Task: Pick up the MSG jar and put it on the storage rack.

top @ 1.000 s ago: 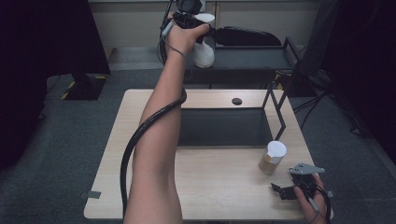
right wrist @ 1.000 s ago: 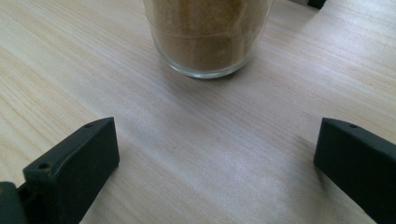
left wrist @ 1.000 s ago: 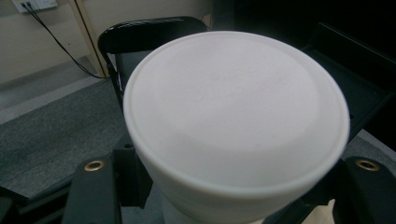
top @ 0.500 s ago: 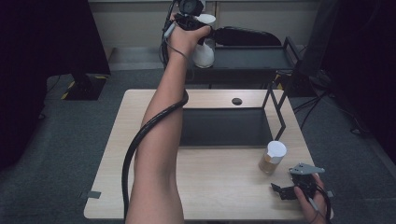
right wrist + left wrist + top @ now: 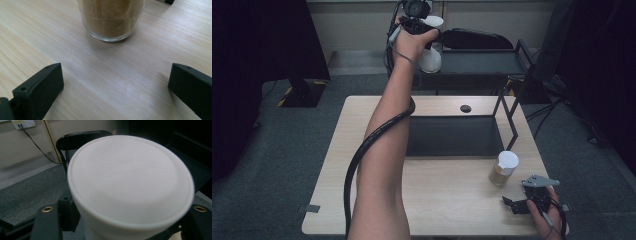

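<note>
My left gripper (image 5: 424,30) is held up at the far side, over the black cart (image 5: 482,65), with a tall white container (image 5: 430,56) between its jaws. In the left gripper view the container's white lid (image 5: 130,180) looms large, with one jaw close on each side. These jaws have just been opening around the container. My right gripper (image 5: 513,204) rests low at the table's front right, open with nothing in it (image 5: 115,85). Just beyond it stands a glass jar of brown powder (image 5: 503,169) (image 5: 112,20) with a white lid.
A dark rectangular recess (image 5: 452,136) lies in the middle of the wooden table (image 5: 447,200). A thin black wire frame (image 5: 508,112) rises at the recess's right end. A small black disc (image 5: 465,108) sits near the far edge. A black cable (image 5: 362,150) runs along the left forearm.
</note>
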Motion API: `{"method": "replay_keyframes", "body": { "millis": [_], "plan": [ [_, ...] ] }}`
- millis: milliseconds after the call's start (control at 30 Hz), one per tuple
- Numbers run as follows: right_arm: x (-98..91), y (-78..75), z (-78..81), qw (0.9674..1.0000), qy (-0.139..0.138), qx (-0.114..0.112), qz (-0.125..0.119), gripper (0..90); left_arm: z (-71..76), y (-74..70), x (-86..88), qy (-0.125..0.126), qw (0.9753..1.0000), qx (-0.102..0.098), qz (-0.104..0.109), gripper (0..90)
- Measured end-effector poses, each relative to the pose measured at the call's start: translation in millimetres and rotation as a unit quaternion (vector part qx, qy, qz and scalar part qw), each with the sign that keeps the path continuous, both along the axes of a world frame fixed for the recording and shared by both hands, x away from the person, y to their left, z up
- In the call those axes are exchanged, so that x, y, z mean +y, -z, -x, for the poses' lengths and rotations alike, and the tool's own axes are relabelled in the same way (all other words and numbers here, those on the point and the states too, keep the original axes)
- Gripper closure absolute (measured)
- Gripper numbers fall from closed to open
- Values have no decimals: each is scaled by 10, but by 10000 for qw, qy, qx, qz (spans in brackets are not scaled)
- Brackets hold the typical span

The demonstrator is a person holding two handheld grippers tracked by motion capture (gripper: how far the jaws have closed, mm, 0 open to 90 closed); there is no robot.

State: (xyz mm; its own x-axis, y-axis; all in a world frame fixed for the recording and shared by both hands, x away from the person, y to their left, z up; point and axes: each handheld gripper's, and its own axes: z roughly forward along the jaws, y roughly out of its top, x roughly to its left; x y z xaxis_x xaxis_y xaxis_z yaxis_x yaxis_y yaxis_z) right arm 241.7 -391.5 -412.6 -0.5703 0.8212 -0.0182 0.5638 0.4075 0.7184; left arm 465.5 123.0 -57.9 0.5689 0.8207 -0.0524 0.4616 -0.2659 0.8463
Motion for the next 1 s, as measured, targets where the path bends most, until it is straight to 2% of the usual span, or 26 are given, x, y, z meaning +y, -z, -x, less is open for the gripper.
{"method": "replay_keyframes", "body": {
  "millis": [67,133,200,267,467,700,800,1000],
  "plan": [
    [0,0,0,10000,1,0,0,0,-8,5,4,-30,10000,56,40,281],
    [0,0,0,10000,1,1,0,0,-9,9,-3,-106,9998,133,119,191],
    [0,0,0,10000,1,1,-1,0,-3,7,-7,-121,9997,171,131,143],
    [0,0,0,10000,1,1,-1,0,29,7,-35,-197,9997,139,61,113],
    [0,0,0,10000,1,0,-1,0,94,38,-6,-283,9992,205,188,38],
    [0,0,0,10000,0,2,0,0,212,92,57,-243,9987,183,397,15],
    [-1,1,0,10000,-2,-3,1,0,261,113,59,-237,9986,242,403,16],
    [-1,1,1,10000,-1,-5,1,0,367,195,78,-148,9986,196,465,17]
  ]
}}
